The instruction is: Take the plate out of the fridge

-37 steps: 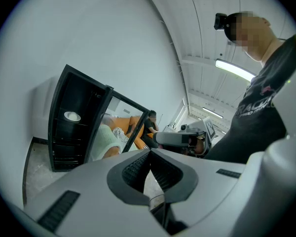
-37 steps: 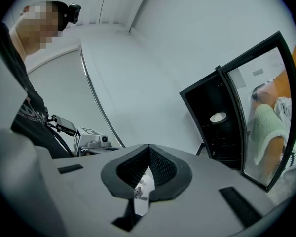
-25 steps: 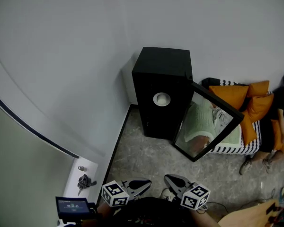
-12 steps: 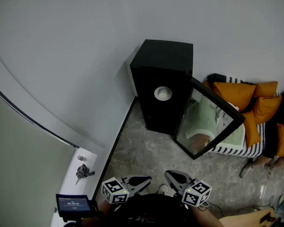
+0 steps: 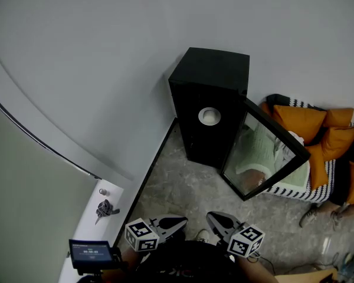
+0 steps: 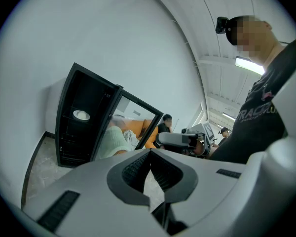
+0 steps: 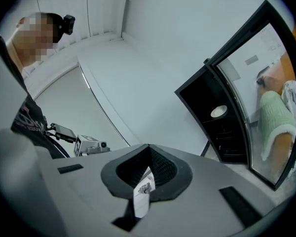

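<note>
Sitting slightly further right: fridge [image 5: 215, 69]

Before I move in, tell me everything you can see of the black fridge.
The tall black fridge is a boxy cabinet with a matt dark casing. It stands upright on the grey speckled floor, close to the white wall. Its black-framed glass door hangs wide open on the right in the head view, with pale green and orange shapes showing in the pane. The interior is dark, with shelves faintly visible, and a small round white plate sits on an upper shelf. Nothing else touches the fridge.
</note>
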Demonstrator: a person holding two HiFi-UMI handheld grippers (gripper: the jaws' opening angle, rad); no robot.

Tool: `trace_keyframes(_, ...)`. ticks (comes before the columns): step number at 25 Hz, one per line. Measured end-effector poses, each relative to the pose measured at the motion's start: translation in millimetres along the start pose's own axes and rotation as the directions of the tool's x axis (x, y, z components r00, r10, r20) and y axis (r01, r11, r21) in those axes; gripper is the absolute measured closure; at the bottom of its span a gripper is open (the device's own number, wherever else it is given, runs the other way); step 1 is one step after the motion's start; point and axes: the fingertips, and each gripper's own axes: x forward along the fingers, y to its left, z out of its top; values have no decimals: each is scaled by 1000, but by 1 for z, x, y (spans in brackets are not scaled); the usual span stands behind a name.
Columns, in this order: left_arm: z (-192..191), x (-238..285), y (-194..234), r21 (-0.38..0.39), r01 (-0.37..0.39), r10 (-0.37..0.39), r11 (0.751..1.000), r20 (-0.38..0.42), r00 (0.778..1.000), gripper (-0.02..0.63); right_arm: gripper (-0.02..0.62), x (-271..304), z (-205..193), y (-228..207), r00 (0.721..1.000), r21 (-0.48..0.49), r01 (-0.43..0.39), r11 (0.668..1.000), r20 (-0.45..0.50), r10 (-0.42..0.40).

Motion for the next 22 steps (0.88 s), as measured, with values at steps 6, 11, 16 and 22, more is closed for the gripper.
trace_keyframes(6, 1, 0, 6, 11, -1, 1, 1000, 7, 1000, 603, 591, 1, -1, -3, 1000, 3, 7, 1000, 7, -7)
trace_keyframes(11, 19, -5, 44, 43, 30, -30, 999, -13, 999, 603, 591, 33, 13, -9, 998, 9, 56, 998, 17, -56)
trace_keyframes(16, 28, -16, 74, 25, 41, -40, 999, -23, 999, 603, 591, 63, 17, -14, 996, 15, 85, 996, 13, -85)
trace_keyframes(22, 43, -38, 118, -3, 51, -51, 999, 2, 999, 603, 591, 103, 25, -25, 990, 38, 139, 990, 24, -140)
